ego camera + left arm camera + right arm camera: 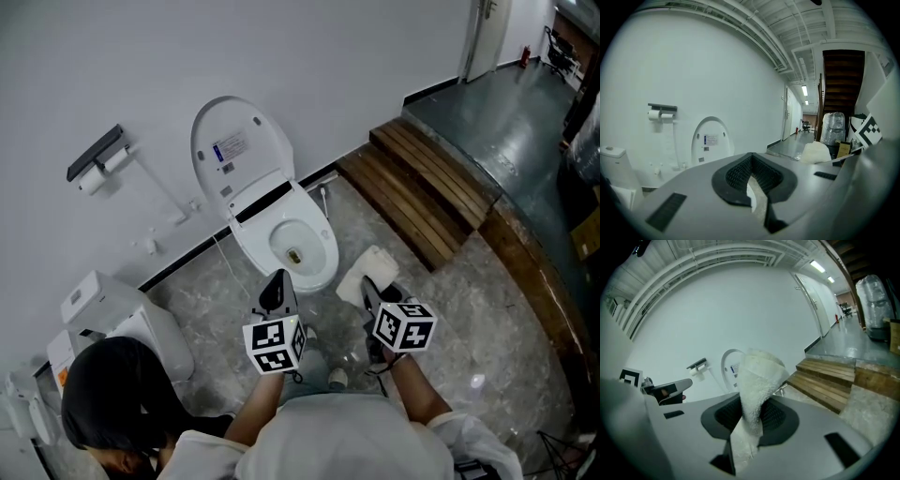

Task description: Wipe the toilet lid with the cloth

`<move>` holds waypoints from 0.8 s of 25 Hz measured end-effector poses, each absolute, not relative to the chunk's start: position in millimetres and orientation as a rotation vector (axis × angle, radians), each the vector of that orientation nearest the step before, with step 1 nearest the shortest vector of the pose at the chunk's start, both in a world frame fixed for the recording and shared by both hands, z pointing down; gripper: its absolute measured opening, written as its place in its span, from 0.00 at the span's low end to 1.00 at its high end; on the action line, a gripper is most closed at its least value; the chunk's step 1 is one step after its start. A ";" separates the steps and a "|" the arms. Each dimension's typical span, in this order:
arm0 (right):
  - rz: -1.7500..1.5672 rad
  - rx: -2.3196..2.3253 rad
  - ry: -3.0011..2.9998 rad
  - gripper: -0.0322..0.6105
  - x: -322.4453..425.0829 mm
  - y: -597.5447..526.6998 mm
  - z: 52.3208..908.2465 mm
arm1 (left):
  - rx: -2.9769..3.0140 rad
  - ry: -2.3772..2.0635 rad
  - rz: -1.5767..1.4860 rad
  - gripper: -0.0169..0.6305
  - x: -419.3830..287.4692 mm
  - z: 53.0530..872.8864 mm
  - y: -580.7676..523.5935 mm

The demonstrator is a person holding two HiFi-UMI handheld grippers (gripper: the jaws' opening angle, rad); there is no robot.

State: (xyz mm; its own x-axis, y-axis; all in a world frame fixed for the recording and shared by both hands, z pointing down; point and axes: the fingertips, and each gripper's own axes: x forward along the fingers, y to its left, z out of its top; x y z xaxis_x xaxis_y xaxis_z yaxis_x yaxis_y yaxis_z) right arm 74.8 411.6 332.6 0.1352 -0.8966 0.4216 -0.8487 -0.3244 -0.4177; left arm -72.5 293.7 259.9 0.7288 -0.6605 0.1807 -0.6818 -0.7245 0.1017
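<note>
The white toilet (291, 246) stands against the wall with its lid (242, 150) raised upright; the bowl is uncovered. My right gripper (370, 295) is shut on a white fluffy cloth (368, 272), which sticks up out of its jaws (757, 380) just right of the bowl's front. My left gripper (277, 291) hovers at the bowl's front rim, shut with nothing in it (751, 157). In the left gripper view the lid (711, 140) is straight ahead and the cloth (815, 152) shows at the right. The right gripper view has the lid (729, 366) behind the cloth.
A toilet-paper holder (98, 164) hangs on the wall left of the toilet. A second white fixture (112, 319) stands at the lower left. Wooden steps (422, 187) rise at the right, close to the bowl. The floor is grey marble tile (469, 319).
</note>
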 end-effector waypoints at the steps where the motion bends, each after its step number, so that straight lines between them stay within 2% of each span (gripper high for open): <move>1: -0.955 -2.307 1.782 0.19 77.9 406.8 334.6 | 2.768 -1.084 0.196 0.05 -68.8 260.6 288.6; 11: -0.984 -2.257 1.901 0.19 96.5 323.2 335.9 | 2.740 -1.133 0.102 0.05 -33.4 252.8 213.8; 20: -0.924 -2.177 2.083 0.19 101.7 204.3 312.8 | 2.713 -1.200 0.068 0.05 -9.6 238.4 119.4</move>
